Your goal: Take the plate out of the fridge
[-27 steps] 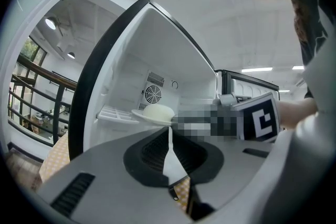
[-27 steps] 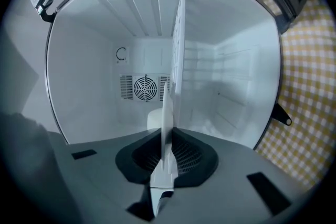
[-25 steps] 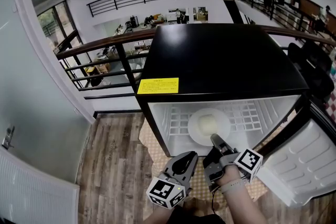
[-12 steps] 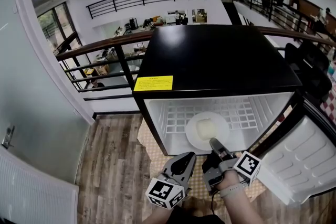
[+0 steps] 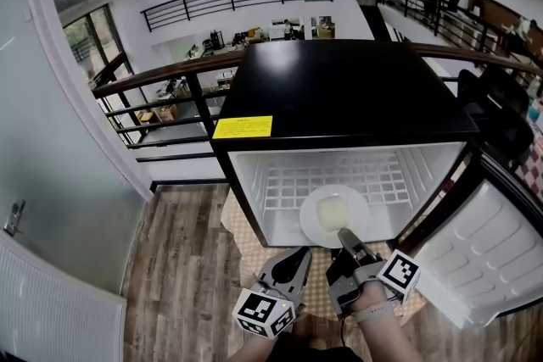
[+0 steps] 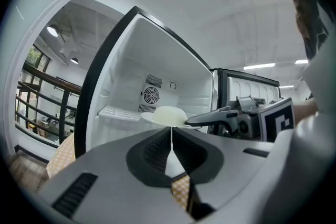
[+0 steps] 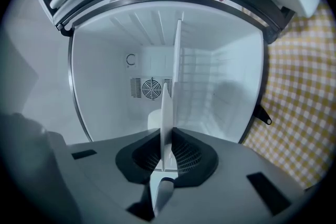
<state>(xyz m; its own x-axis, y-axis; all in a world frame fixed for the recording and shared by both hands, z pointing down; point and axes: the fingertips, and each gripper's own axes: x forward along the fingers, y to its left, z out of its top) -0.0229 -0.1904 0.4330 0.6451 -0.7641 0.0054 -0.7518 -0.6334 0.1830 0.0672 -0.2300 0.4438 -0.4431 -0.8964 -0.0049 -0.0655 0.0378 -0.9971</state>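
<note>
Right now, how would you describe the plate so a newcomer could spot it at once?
Find the black-topped fridge with its door swung open. At the front edge of its white wire shelf is the plate. It is the only round white dish there, its near rim clamped in the right tool.

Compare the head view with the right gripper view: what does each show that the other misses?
Head view only: the fridge's black top with its yellow label, the left gripper, the railing. Right gripper view only: the fan grille on the back wall, and the plate seen edge-on, pinched between the jaws. Both: the right gripper, the plate, the fridge's white interior, the checkered mat.
</note>
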